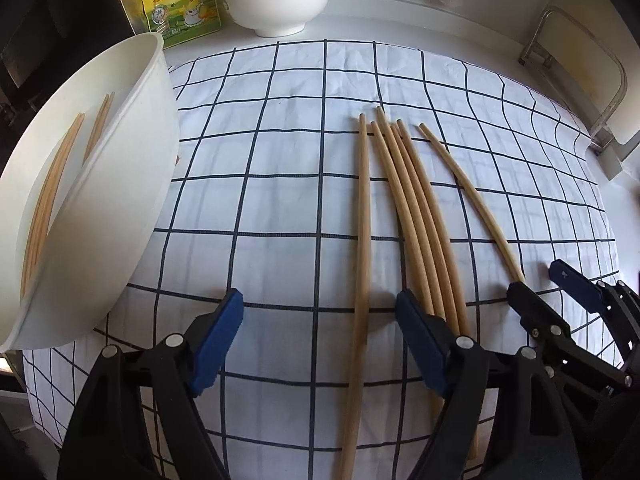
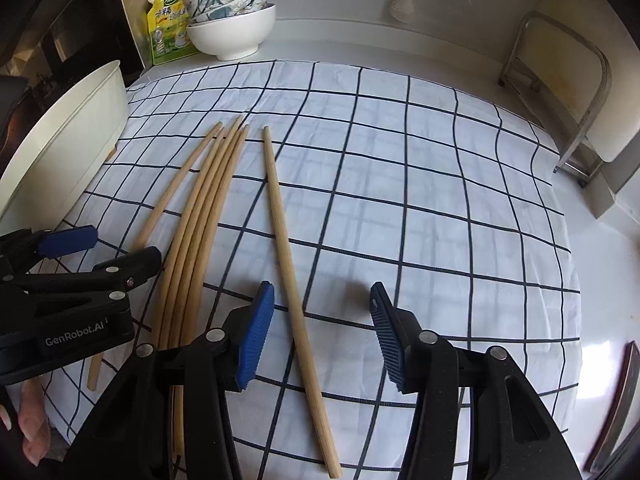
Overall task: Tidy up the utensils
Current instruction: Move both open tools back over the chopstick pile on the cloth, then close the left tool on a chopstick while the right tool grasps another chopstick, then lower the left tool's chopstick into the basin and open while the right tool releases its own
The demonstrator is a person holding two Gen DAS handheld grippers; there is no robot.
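Observation:
Several wooden chopsticks (image 1: 416,216) lie lengthwise on a checked cloth (image 1: 280,184). My left gripper (image 1: 320,340) is open, low over the cloth, its jaws on either side of the leftmost chopstick (image 1: 362,240). My right gripper (image 2: 322,332) is open around the rightmost single chopstick (image 2: 292,280), apart from the bundle (image 2: 200,216). It also shows in the left wrist view (image 1: 560,292). A white tub (image 1: 100,184) at the left holds several chopsticks (image 1: 52,192). The left gripper shows in the right wrist view (image 2: 100,252).
A white bowl with patterned bowls stacked in it (image 1: 280,4) and a yellow seasoning pouch (image 1: 180,4) stand behind the cloth. A metal rack (image 1: 576,80) stands at the right. The tub also shows in the right wrist view (image 2: 60,148).

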